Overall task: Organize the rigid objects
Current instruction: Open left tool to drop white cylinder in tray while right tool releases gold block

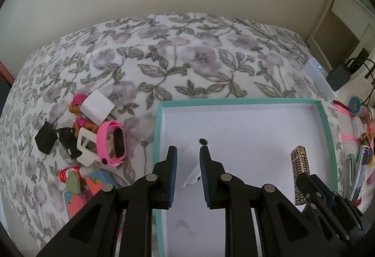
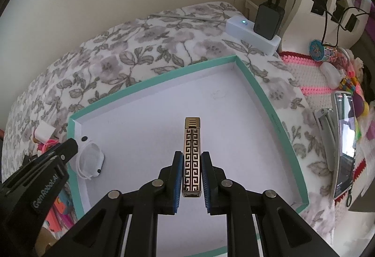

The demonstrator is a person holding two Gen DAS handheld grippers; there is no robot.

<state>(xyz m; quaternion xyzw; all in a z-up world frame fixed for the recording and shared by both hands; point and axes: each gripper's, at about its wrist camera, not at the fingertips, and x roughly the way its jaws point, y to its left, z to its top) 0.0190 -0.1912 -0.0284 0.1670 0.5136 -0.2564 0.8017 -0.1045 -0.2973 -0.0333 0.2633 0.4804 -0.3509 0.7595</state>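
A white tray with a teal rim (image 1: 327, 121) (image 2: 253, 79) lies on the flowered bed. My right gripper (image 2: 191, 159) is shut on a gold lighter with a black key pattern (image 2: 191, 151) (image 1: 300, 170), holding it over the tray floor. My left gripper (image 1: 187, 154) is open around a small white round object with black dots (image 1: 195, 170) (image 2: 90, 158) that rests in the tray near its left wall; the pads are apart from it.
Left of the tray lie a pink watch (image 1: 112, 139), a doll (image 1: 80, 116), a white cube (image 1: 97, 106), a black plug (image 1: 45, 137) and coloured puzzle pieces (image 1: 77, 196). Right of it lie a phone (image 2: 344, 142), a white charger box (image 2: 253, 34) and small toys.
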